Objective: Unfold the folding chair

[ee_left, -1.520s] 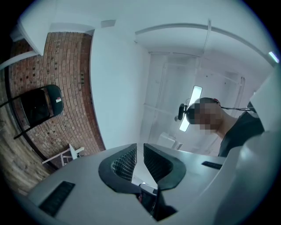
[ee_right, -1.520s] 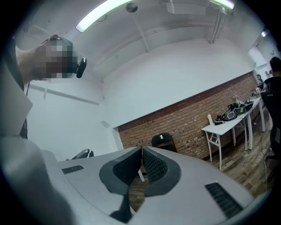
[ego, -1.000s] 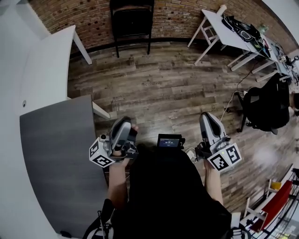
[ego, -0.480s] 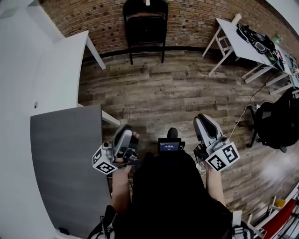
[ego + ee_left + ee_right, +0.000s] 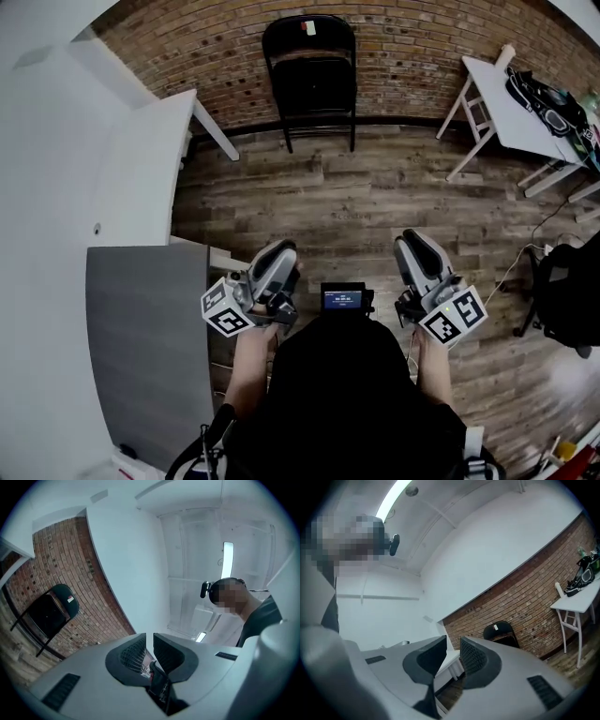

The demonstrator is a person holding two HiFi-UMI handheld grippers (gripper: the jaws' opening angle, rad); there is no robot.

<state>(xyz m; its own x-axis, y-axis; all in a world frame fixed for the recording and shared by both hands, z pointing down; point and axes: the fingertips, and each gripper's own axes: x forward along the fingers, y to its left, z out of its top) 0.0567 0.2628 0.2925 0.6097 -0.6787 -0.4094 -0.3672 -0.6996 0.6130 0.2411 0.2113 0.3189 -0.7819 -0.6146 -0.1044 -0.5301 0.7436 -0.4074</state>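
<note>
A black folding chair (image 5: 309,73) leans folded flat against the brick wall at the far side of the wooden floor. It also shows in the left gripper view as the chair (image 5: 47,616) at the left, and in the right gripper view as the chair (image 5: 502,632) beyond the jaws. Both grippers are held close to the person's body, well short of it. My left gripper (image 5: 282,253) has its jaws a narrow slit apart with nothing between them. My right gripper (image 5: 411,244) has just been opening its jaws; the gap is wider and empty.
A white table (image 5: 141,159) and a grey tabletop (image 5: 150,347) stand along the left. Another white table (image 5: 511,108) with gear on it is at the back right. A black bag (image 5: 572,291) and a cable lie on the floor at the right.
The person has stepped toward the brick wall, carrying both grippers forward. The chair now sits larger and nearer the middle of the head view. The right jaws have parted.
</note>
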